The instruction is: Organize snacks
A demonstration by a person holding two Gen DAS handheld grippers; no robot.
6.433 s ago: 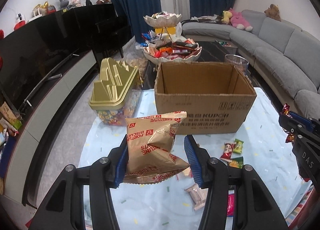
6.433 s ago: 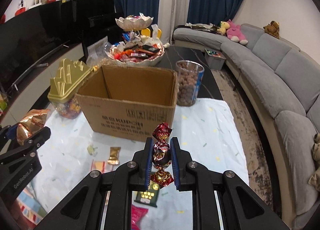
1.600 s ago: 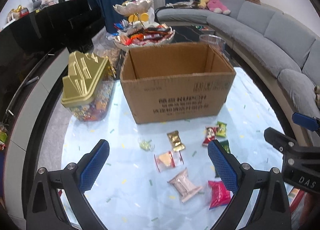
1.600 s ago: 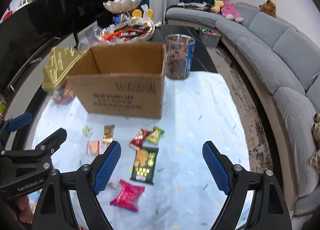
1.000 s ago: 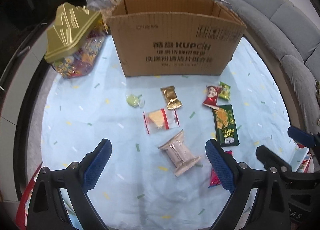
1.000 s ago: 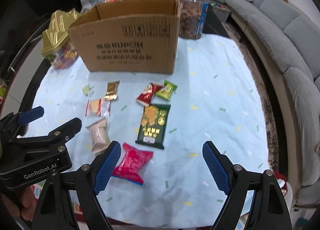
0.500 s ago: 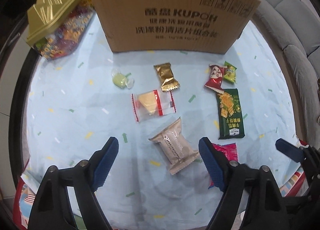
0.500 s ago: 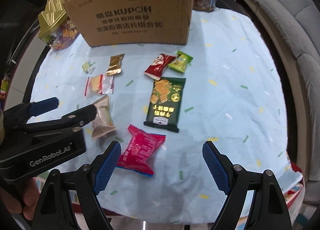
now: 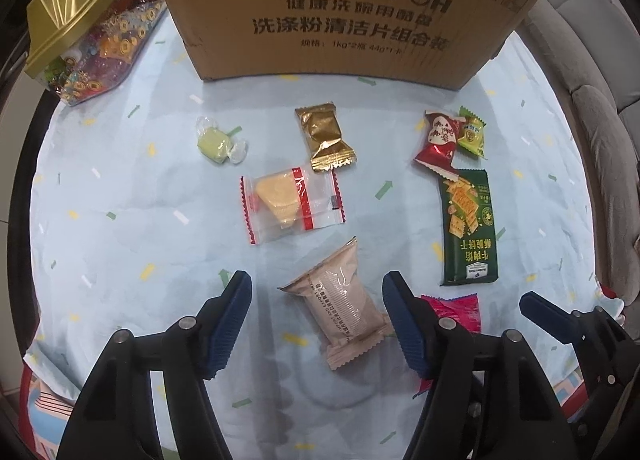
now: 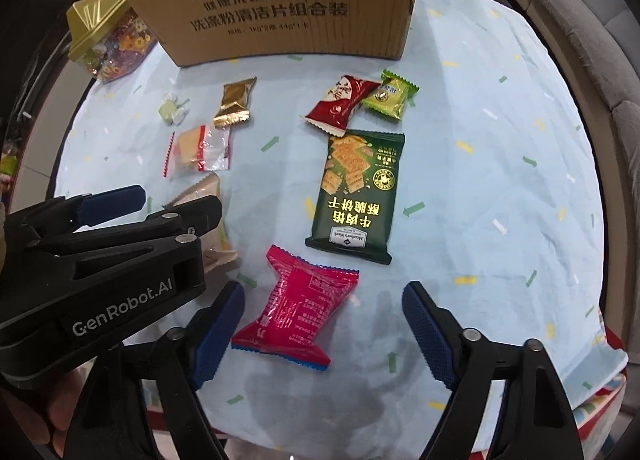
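Both have dropped closer: left gripper [image 9: 316,324] gapes around the beige packet [image 9: 340,306], right gripper [image 10: 322,334] gapes around the pink packet [image 10: 298,310]; the box [image 9: 340,8] top is now cropped.

Blue-clothed table [image 9: 120,220] bears cardboard box [image 9: 340,8], scattered snacks [image 10: 358,188].

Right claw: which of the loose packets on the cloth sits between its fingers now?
The pink-red packet, lying flat between the open right claw fingers; the dark green cracker packet lies beyond them.

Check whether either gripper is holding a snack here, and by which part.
Nothing is held. The left gripper is open around the beige foil packet; the right gripper is open around the pink plastic packet.
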